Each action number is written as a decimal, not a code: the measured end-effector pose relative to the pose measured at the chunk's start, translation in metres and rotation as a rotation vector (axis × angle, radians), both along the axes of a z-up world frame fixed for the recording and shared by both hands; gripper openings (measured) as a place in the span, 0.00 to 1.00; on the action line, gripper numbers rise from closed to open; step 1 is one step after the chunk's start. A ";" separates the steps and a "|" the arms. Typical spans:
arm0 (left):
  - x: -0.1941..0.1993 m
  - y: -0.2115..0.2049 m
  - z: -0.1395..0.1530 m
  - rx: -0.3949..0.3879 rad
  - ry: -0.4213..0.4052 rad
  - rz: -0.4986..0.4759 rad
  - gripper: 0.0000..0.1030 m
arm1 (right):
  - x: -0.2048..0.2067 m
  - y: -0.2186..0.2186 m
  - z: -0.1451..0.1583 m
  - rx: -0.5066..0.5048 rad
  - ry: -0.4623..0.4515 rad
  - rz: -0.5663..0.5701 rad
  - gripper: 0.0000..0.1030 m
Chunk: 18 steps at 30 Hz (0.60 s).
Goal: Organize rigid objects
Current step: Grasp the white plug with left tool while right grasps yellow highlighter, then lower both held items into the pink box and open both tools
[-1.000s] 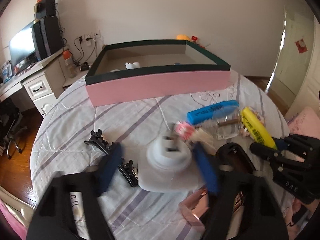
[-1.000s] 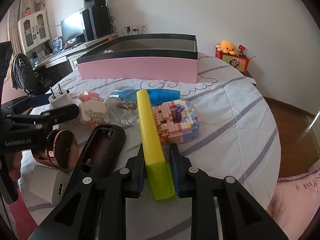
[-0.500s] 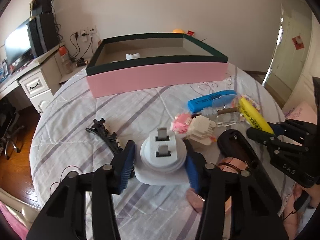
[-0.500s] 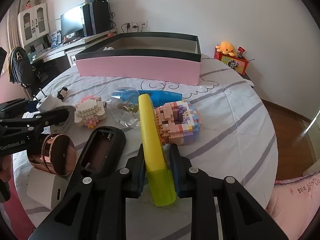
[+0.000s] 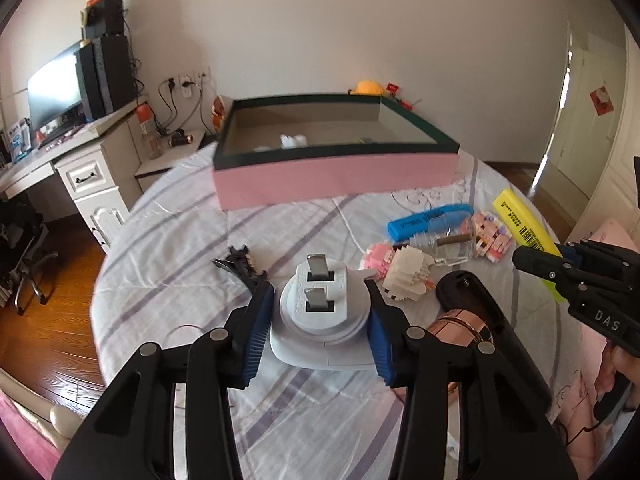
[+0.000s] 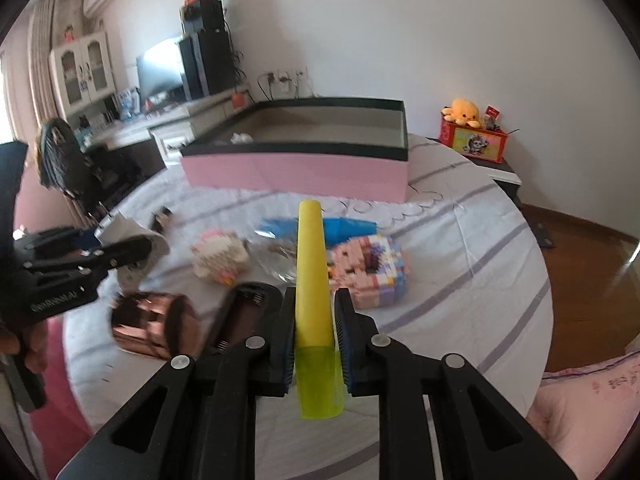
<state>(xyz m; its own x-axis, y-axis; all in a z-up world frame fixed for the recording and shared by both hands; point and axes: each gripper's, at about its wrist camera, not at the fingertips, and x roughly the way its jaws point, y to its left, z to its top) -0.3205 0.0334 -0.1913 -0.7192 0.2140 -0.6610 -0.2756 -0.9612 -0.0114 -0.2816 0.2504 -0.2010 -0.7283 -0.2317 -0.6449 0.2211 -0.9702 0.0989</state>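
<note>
My left gripper (image 5: 320, 322) is shut on a white plug adapter (image 5: 320, 300), prongs facing up, held just above the striped tablecloth. My right gripper (image 6: 316, 312) has a yellow highlighter (image 6: 310, 264) between its pads; the jaws are closing on it near the cap end, and its far tip is raised off the cloth. From the left wrist view the highlighter (image 5: 520, 224) sticks out of the right gripper (image 5: 556, 264) at the right edge. A pink box with a dark rim (image 5: 336, 180) stands open at the back of the table, with small white things inside.
On the cloth lie a blue highlighter (image 5: 428, 220), a glass bottle (image 5: 448, 244), a pink and white brick figure (image 5: 400, 268), a pastel brick block (image 6: 368, 268), a copper cylinder (image 6: 152, 328), a black battery case (image 5: 468, 292) and a black hair clip (image 5: 240, 264).
My left gripper closed around the plug adapter and raised it slightly. My right gripper rose with the yellow highlighter, whose far end has come up off the cloth.
</note>
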 end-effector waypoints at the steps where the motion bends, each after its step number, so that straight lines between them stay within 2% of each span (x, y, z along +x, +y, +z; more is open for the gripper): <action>1: 0.003 -0.002 0.004 0.000 0.011 0.008 0.44 | 0.002 -0.001 0.004 -0.009 0.007 0.006 0.18; 7: 0.027 -0.014 0.041 -0.008 0.123 0.054 0.44 | 0.014 -0.013 0.029 -0.024 0.067 0.034 0.18; 18: 0.084 -0.036 0.114 -0.030 0.351 0.179 0.44 | 0.037 -0.034 0.096 0.002 0.229 0.068 0.18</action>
